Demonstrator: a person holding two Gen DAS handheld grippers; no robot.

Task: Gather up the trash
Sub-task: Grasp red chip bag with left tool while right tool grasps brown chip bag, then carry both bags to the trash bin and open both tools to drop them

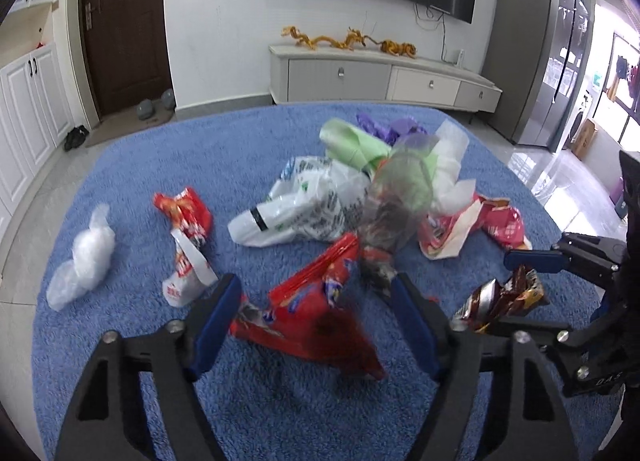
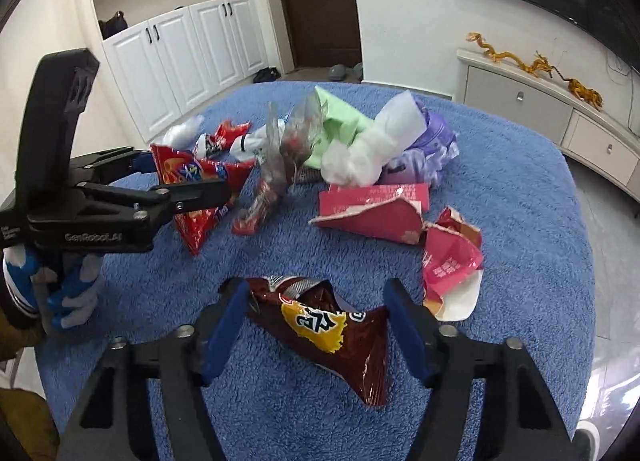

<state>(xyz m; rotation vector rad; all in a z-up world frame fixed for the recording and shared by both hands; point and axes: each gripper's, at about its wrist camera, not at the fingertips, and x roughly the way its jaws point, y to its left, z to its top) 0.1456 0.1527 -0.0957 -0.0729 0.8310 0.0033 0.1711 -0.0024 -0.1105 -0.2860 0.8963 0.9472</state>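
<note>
A red snack bag (image 1: 316,325) lies on the blue carpet (image 1: 160,165) between the jaws of my left gripper (image 1: 316,281). The pads flank it without squeezing, so this gripper is open. From the right wrist view the left gripper (image 2: 188,177) straddles the same red bag (image 2: 192,225). A brown snack bag (image 2: 320,333) with a yellow label lies flat between the jaws of my right gripper (image 2: 315,285). Its edges reach both blue pads, and the bag looks uncrushed. In the left wrist view, the right gripper (image 1: 484,293) brackets that brown bag (image 1: 500,301).
Beyond the grippers lie a printed white plastic bag (image 1: 304,205), green (image 2: 340,125) and purple (image 2: 432,141) bags, torn pink cartons (image 2: 372,213), a small red wrapper (image 1: 186,213) and a clear bag (image 1: 84,257). A gloved hand (image 2: 76,293) holds the left gripper. A TV cabinet (image 1: 380,77) stands behind.
</note>
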